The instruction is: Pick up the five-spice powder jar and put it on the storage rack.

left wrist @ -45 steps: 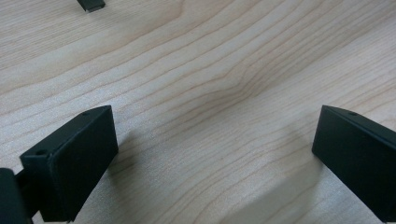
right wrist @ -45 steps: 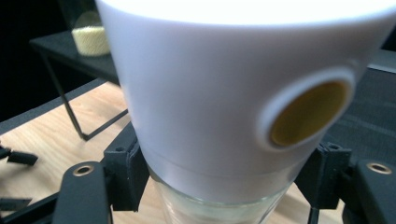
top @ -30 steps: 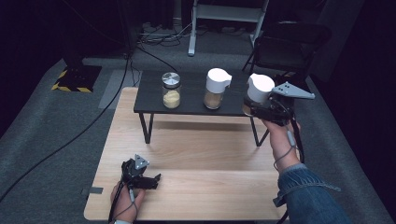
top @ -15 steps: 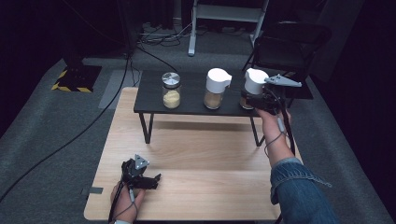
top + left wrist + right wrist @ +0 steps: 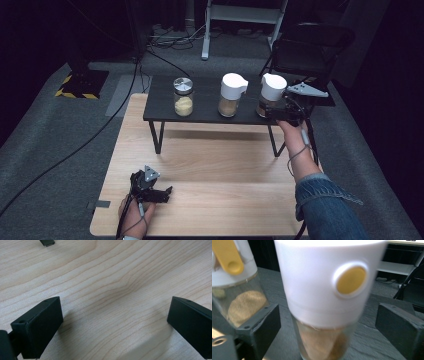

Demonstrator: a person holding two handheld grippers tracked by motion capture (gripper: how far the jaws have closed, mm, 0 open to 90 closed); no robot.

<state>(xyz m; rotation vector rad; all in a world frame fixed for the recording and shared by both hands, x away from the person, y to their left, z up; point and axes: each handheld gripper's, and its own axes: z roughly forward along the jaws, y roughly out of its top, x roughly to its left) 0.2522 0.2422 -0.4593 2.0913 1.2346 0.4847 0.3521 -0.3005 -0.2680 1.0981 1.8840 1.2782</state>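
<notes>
1. Since the earlier frame the right gripper (image 5: pixel 278 111) has lowered the white-lidded jar (image 5: pixel 270 95) onto the black shelf (image 5: pixel 160 100); left gripper (image 5: pixel 161 192) unmoved
2. Left gripper rests on the wooden counter (image 5: pixel 210 165), jaws wide, nothing between
3. Metal-lidded jar (image 5: pixel 183 96), then a white-lidded dispenser (image 5: pixel 232 95), stand on the shelf
4. White-lidded jar at the shelf's right end, upright; right gripper jaws spread wide either side, not touching

We see the left gripper (image 5: pixel 112 327) with its two black jaws spread wide — one at the lower left of the frame, one at the lower right. Between them lies bare, pale wooden tabletop (image 5: pixel 112 277), and a small dark object (image 5: pixel 47 242) sits at the upper left edge — too cropped to identify.
</notes>
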